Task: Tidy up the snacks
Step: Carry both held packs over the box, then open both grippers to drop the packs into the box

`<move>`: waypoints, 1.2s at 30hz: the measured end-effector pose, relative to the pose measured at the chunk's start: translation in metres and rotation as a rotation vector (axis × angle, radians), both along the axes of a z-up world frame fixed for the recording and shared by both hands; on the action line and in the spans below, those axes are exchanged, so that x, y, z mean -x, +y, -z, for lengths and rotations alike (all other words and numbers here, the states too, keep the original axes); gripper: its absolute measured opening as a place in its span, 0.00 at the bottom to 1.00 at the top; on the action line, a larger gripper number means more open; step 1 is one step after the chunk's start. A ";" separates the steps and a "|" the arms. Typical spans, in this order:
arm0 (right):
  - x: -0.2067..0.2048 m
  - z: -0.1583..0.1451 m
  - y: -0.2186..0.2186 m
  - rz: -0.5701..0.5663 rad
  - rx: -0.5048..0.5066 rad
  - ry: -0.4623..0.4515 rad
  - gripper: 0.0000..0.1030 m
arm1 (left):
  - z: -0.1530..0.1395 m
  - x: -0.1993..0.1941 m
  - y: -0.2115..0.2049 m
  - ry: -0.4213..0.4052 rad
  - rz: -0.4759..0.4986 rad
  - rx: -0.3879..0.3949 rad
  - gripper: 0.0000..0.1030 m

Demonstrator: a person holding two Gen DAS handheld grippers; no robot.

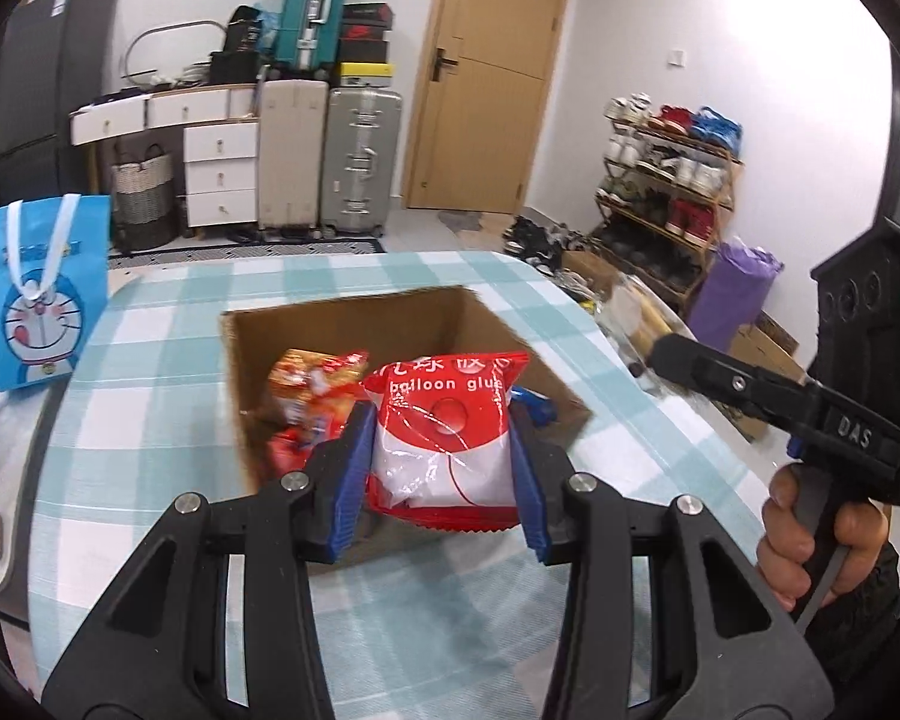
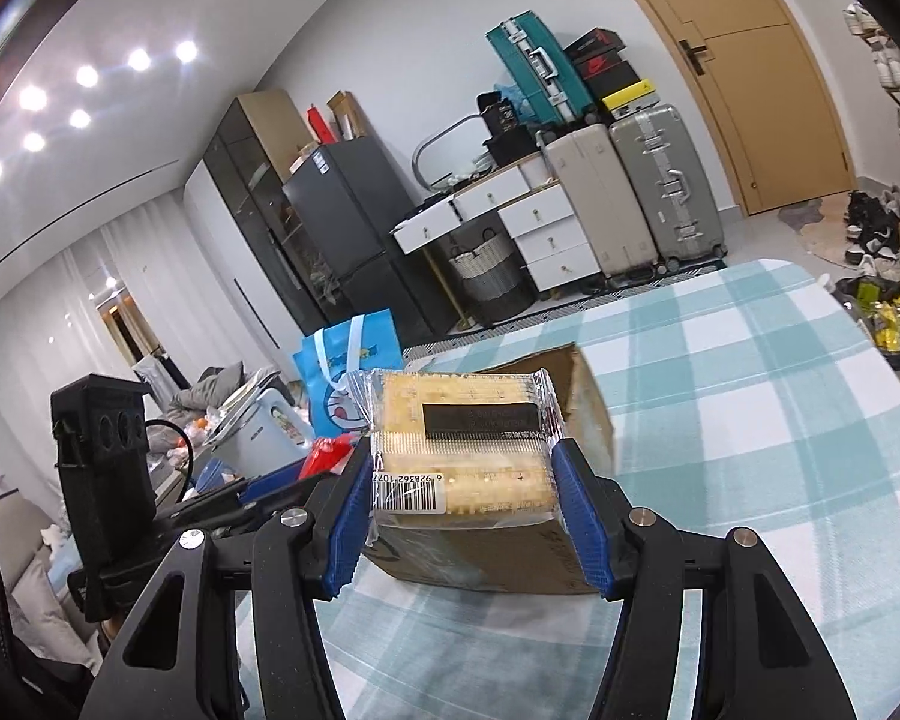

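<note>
Over checked teal tablecloth (image 1: 150,360), above open brown cardboard box (image 1: 342,324): left gripper (image 1: 444,456) pinching soft, crinkly red-and-white balloon-glue pouch (image 1: 444,420) mid-body, right gripper (image 2: 462,480) clamping stiff, crumbly clear-wrapped cracker pack (image 2: 456,438) by its side edges.

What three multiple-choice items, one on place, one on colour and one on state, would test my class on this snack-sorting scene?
1. Where does the cardboard box stand?
A. on the checked tablecloth
B. on the floor
C. on a shelf

2. What colour is the cartoon gift bag?
A. green
B. blue
C. yellow

3. What is the right gripper doing?
A. hanging empty
B. gripping a bottle
C. gripping a clear-wrapped cracker pack

Answers: 1 A, the checked cloth shows all around the box. 2 B, its sides are bright blue. 3 C, the blue pads press both sides of the pack.
</note>
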State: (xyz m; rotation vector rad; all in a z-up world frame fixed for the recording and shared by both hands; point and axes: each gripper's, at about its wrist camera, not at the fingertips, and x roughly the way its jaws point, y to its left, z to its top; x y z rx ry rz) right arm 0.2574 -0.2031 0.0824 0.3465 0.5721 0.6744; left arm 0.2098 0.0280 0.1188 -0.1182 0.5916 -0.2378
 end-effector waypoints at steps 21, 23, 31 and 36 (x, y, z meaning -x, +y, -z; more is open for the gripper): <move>-0.053 0.008 0.052 -0.038 0.060 0.053 0.57 | 0.023 -0.066 0.031 0.090 -0.090 -0.015 0.39; -0.058 0.008 0.053 -0.045 0.057 0.058 0.57 | 0.023 -0.072 0.028 0.096 -0.091 -0.020 0.39; -0.074 0.012 0.056 -0.051 0.068 0.072 0.58 | 0.028 -0.094 0.024 0.107 -0.104 -0.033 0.39; -0.084 0.015 0.058 -0.055 0.086 0.081 0.58 | 0.032 -0.111 0.024 0.119 -0.111 -0.040 0.39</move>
